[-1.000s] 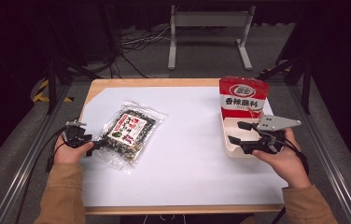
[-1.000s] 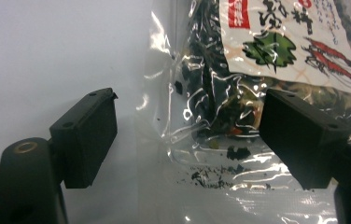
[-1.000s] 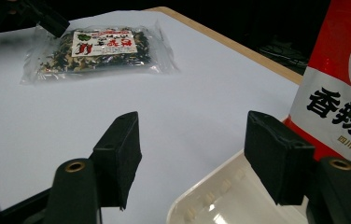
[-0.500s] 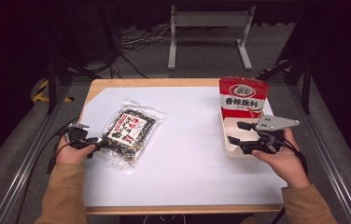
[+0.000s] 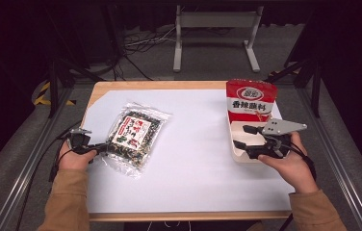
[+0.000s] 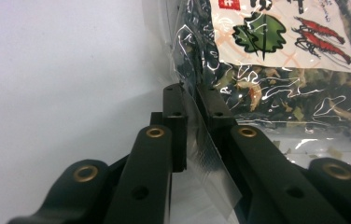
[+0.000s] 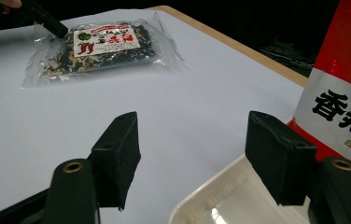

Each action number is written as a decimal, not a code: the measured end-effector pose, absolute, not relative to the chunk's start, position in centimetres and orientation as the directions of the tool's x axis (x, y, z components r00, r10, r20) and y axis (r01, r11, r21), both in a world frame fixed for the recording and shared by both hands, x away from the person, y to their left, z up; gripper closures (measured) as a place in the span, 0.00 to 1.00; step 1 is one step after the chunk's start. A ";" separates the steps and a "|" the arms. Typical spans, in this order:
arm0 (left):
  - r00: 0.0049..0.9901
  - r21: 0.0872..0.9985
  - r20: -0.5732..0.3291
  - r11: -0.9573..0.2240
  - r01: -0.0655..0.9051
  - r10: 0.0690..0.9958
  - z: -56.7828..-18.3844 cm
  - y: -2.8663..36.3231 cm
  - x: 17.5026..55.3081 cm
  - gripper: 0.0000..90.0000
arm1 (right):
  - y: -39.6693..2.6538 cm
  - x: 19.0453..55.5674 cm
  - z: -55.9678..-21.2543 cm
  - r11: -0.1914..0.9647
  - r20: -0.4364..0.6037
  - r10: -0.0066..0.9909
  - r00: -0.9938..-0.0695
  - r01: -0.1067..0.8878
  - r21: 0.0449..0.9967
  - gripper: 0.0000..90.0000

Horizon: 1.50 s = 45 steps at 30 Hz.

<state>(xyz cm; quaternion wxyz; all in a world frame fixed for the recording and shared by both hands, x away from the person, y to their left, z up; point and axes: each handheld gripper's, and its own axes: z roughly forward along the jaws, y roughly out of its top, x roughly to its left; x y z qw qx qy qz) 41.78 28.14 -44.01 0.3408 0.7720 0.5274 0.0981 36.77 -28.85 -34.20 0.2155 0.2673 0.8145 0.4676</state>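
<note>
The left gripper [image 6: 188, 88] pinched the clear edge of the seaweed packet [image 5: 135, 134], which lay flat on the white table [image 5: 193, 163]. The right gripper [image 7: 192, 154] stood wide apart over the white tray [image 7: 220, 205], beside the red bag [image 5: 250, 100].

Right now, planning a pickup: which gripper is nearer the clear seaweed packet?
Left. The left gripper is clamped on the clear seaweed packet's edge; the right gripper hovers over the white tray.

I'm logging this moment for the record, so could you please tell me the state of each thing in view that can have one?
Left gripper: shut on the clear edge of the seaweed packet.
Seaweed packet: sealed, lying flat on the table.
Right gripper: open, holding nothing, over the tray's rim.
White tray: upright on the table.
Red bag: standing upright at the tray's far end.
</note>
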 end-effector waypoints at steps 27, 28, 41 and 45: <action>0.555 0.824 -0.070 -0.266 0.500 0.829 -37.8 26.2 38.4 0.98 | -29.1 36.5 -34.0 0.409 -0.103 0.645 -0.757 0.228 0.883 0.39; 0.565 0.832 -0.055 -0.275 0.482 0.824 -37.5 25.9 38.2 0.98 | -29.1 36.5 -34.0 0.409 -0.103 0.645 -0.757 0.228 0.883 0.39; 0.640 0.895 0.080 -0.338 0.292 0.764 -34.3 22.9 35.9 0.98 | -29.0 36.5 -34.0 0.410 -0.103 0.643 -0.759 0.228 0.883 0.39; 0.654 0.900 0.095 -0.346 0.266 0.751 -33.7 22.5 35.4 0.99 | -28.6 36.6 -34.2 0.416 -0.101 0.638 -0.763 0.231 0.880 0.39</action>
